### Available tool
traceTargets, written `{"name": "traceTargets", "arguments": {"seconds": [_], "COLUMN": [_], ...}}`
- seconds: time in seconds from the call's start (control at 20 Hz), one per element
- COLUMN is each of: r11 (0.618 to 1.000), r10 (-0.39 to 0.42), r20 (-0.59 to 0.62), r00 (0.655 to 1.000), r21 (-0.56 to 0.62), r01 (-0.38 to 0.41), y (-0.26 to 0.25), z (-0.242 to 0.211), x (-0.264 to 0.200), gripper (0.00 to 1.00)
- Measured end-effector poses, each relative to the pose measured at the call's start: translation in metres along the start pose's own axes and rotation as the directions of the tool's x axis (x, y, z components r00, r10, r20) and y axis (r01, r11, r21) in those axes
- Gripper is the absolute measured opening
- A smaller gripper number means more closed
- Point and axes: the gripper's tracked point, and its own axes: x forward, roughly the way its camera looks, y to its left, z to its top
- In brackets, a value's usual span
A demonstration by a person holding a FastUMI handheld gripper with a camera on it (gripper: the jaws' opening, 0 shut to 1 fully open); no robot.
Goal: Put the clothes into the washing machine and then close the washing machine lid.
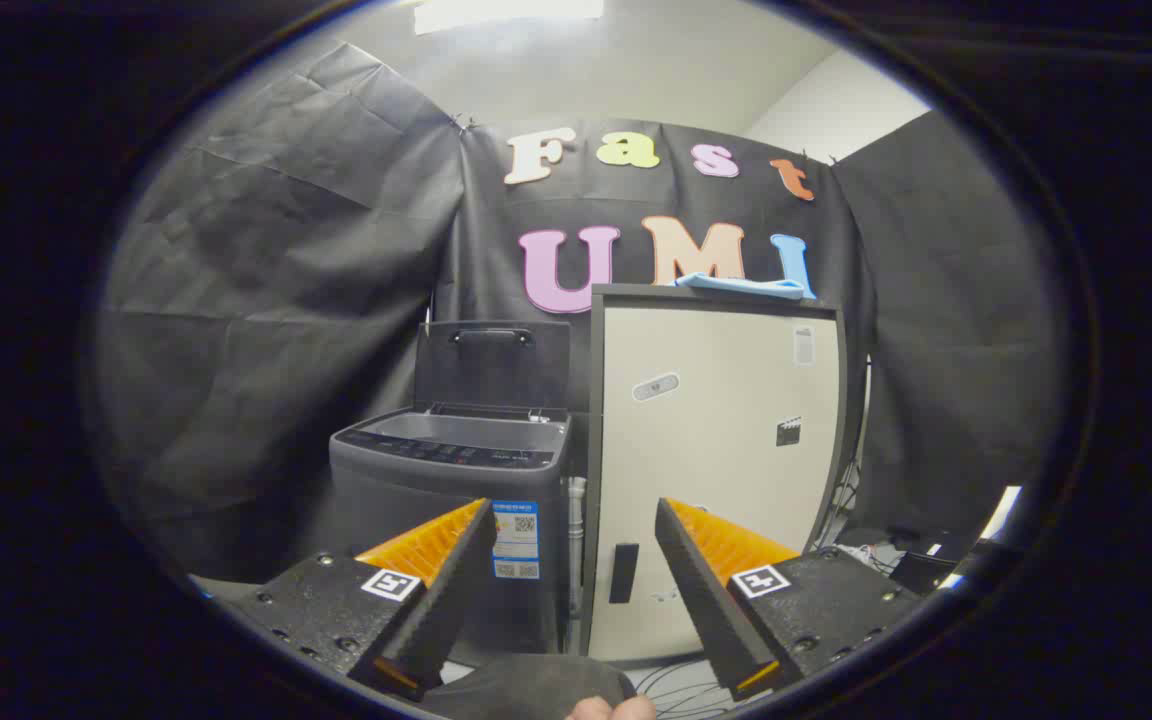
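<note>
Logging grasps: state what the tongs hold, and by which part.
Nothing. The tongs stand open and empty, well short of the washing machine, its lid up.

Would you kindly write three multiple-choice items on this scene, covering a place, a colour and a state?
1. Where does the folded cloth lie?
A. on top of the cabinet
B. inside the washing machine
C. between the fingers

2. What colour is the cloth?
A. red
B. light blue
C. yellow

3. How is the washing machine lid?
A. shut flat
B. taken off
C. raised upright

Answers: 1 A, it rests along the cabinet's top edge. 2 B, it is pale blue. 3 C, the lid stands up behind the tub. The gripper is open, nothing between its fingers.
</note>
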Motion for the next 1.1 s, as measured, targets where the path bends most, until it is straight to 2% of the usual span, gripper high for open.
{"name": "traceTargets", "arguments": {"seconds": [1.1], "r11": [1.000], "r10": [-0.004], "r20": [0.010], "r00": [1.000], "r21": [0.004], "r01": [0.004], "y": [-0.0013], "z": [0.0019], "x": [0.0002], "gripper": [0.97]}}
